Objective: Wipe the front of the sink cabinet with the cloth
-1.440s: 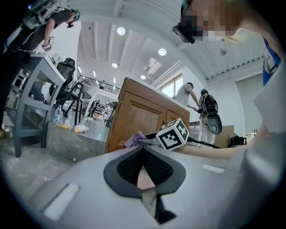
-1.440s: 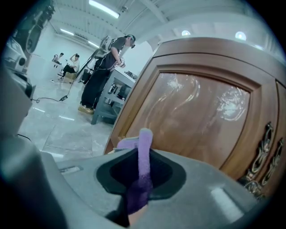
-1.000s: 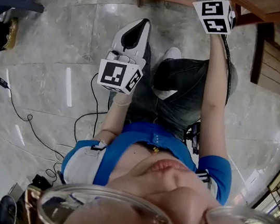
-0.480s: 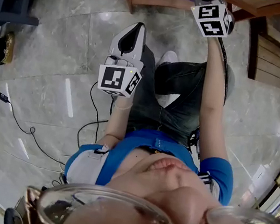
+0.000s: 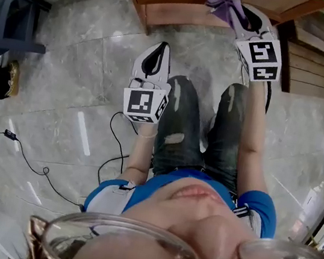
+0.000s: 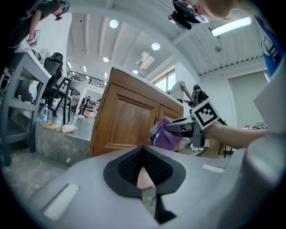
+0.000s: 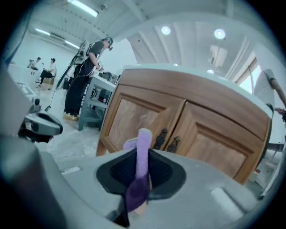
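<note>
now purple cloth (image 7: 142, 154) before wooden cabinet (image 7: 210, 145)

The left gripper (image 5: 158, 51) and the right gripper (image 5: 240, 13) each have a smooth, pale grey shell. Black ribbed pads sit in a V-shaped notch at the jaws. Each carries a white cube printed with black square markers, one on the left (image 5: 144, 105) and one on the right (image 5: 258, 60). Behind the cubes, the person wears a blue short-sleeved top (image 5: 141, 180), faded dark grey jeans (image 5: 177, 128) and thin-rimmed glasses (image 5: 240, 254).
</note>
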